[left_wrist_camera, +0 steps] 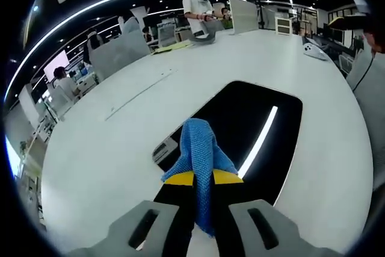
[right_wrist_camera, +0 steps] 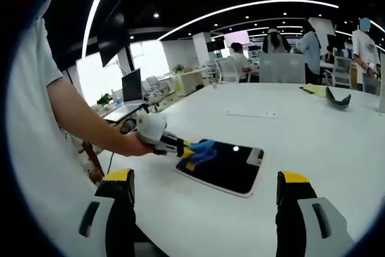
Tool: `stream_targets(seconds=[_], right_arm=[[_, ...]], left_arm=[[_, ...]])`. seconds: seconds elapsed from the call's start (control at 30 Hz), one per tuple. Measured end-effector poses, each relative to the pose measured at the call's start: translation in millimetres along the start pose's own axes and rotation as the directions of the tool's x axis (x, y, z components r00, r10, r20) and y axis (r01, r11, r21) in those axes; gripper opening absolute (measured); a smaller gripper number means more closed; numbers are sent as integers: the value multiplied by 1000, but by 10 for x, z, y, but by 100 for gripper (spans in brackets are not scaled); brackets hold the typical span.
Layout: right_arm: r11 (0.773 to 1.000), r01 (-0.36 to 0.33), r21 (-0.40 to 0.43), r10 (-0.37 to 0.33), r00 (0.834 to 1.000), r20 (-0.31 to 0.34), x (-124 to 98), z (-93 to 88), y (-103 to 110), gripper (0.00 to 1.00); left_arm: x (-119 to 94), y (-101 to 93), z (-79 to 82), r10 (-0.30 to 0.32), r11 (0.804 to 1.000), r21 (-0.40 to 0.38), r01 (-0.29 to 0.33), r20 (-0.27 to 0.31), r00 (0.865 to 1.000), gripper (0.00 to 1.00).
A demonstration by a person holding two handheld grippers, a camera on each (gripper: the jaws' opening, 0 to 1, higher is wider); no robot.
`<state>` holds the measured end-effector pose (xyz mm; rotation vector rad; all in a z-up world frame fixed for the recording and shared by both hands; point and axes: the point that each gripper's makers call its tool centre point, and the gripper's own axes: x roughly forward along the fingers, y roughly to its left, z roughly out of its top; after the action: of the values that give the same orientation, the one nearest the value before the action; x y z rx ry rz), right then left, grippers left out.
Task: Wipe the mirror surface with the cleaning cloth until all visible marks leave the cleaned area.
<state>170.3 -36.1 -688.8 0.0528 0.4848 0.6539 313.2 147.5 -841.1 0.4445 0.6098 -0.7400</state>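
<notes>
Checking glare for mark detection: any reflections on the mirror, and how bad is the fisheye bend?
Left gripper view: a bright ceiling-light streak reflects across the mirror, beside the blue cloth; the table edge curves strongly. Right gripper view: the mirror looks mostly dark with one small bright spot.

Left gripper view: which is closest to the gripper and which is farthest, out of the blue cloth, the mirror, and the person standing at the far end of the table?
1. Blue cloth: pinched between the left gripper jaws, right at the tips.
2. Mirror: flat on the white table, just beyond and under the cloth.
3. Standing person: at the table's far end, near the view's top.
</notes>
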Motion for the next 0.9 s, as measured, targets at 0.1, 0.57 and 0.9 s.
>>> stream_targets(seconds=[0.1, 0.57, 0.9], right_arm=[[1000, -2, -9, 2, 1000, -1, 8, 10, 7, 98], [1000, -15, -22, 14, 1000, -6, 27, 28, 33, 98], [1000, -14, -25, 13, 1000, -12, 12, 8, 31, 97]], left_arm=[[-18, -1, -9, 1, 1000, -2, -1, 0, 1000, 6], [-60, 13, -59, 1, 1000, -2, -1, 1, 1000, 6], [-86, 23, -84, 2, 1000, -9, -2, -2, 1000, 6]])
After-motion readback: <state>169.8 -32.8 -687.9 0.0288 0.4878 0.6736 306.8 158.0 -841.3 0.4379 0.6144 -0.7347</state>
